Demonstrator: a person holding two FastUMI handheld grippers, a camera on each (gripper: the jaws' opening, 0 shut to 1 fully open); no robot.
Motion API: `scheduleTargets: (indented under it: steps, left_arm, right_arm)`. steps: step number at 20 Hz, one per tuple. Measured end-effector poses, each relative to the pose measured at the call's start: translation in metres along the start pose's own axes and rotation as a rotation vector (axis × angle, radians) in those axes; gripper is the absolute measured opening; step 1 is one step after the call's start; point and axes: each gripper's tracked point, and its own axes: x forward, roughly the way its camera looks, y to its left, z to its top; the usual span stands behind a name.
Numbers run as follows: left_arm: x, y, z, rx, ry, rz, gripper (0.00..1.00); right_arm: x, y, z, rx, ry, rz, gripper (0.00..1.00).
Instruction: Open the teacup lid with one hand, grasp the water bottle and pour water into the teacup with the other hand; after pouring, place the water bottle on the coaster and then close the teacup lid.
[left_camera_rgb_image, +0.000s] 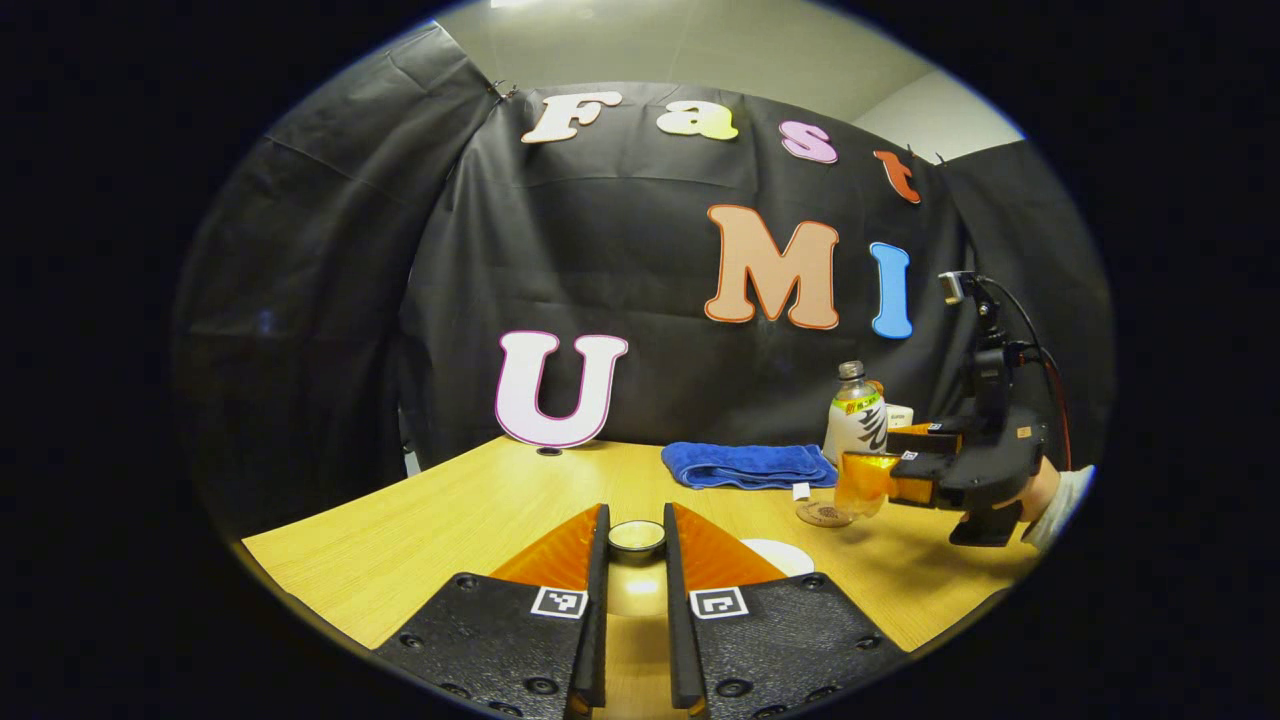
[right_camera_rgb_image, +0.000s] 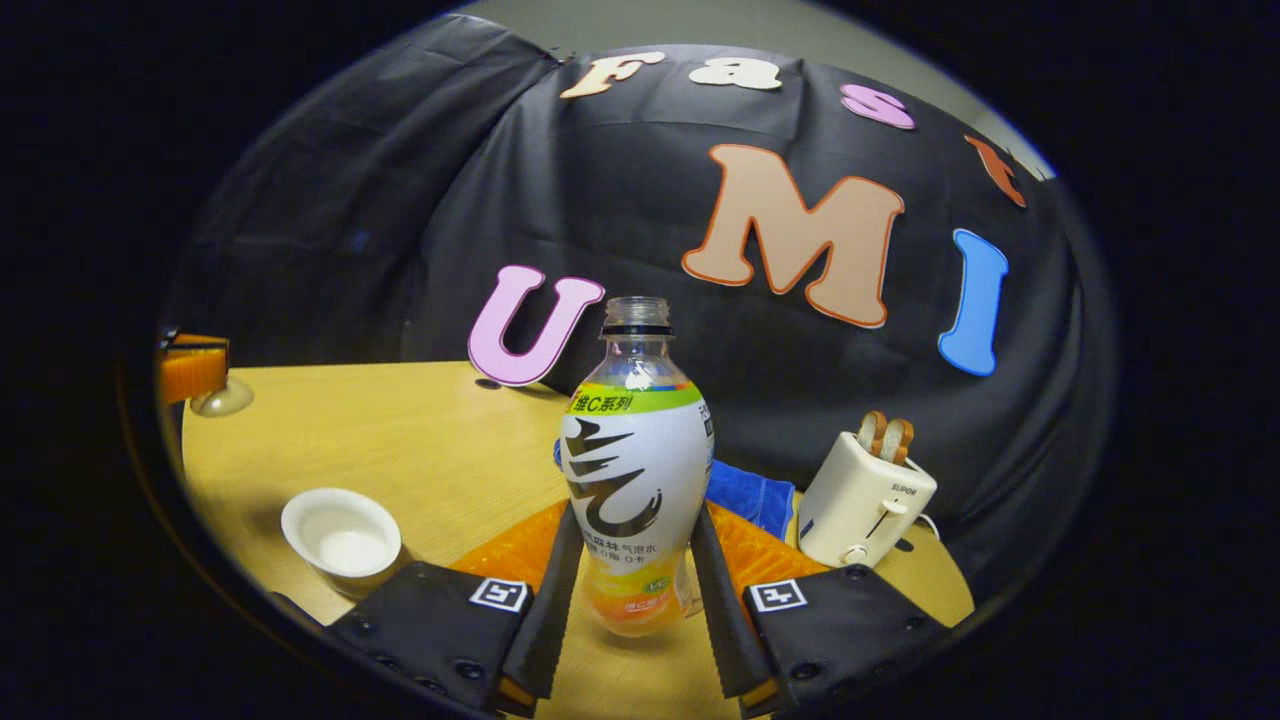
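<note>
Your right tool (right_camera_rgb_image: 628, 600) brackets the upright clear plastic water bottle (right_camera_rgb_image: 633, 470), contact unclear; your left tool (left_camera_rgb_image: 636, 560) clenches the small round teacup lid (left_camera_rgb_image: 637, 538); the white teacup (right_camera_rgb_image: 342, 530) sits left.

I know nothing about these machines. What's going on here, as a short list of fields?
left gripper: holds the lid lifted off
right gripper: fingers on both sides of the bottle
bottle: upright, uncapped
teacup: open, on the table
coaster: bare, beside the bottle
background: blue towel, toaster
</note>
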Motion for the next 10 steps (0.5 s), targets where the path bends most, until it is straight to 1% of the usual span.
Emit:
scheduleTargets:
  steps: [3,10]
  left_arm:
    - [0.002,0.0,-0.002,-0.006,0.004,0.0,0.23]
    - [0.003,-0.002,-0.006,-0.017,0.014,-0.008,0.23]
  right_arm:
    - [0.017,-0.018,-0.003,0.097,-0.008,-0.032,0.65]
    - [0.049,-0.039,-0.022,0.228,-0.001,-0.07,0.65]
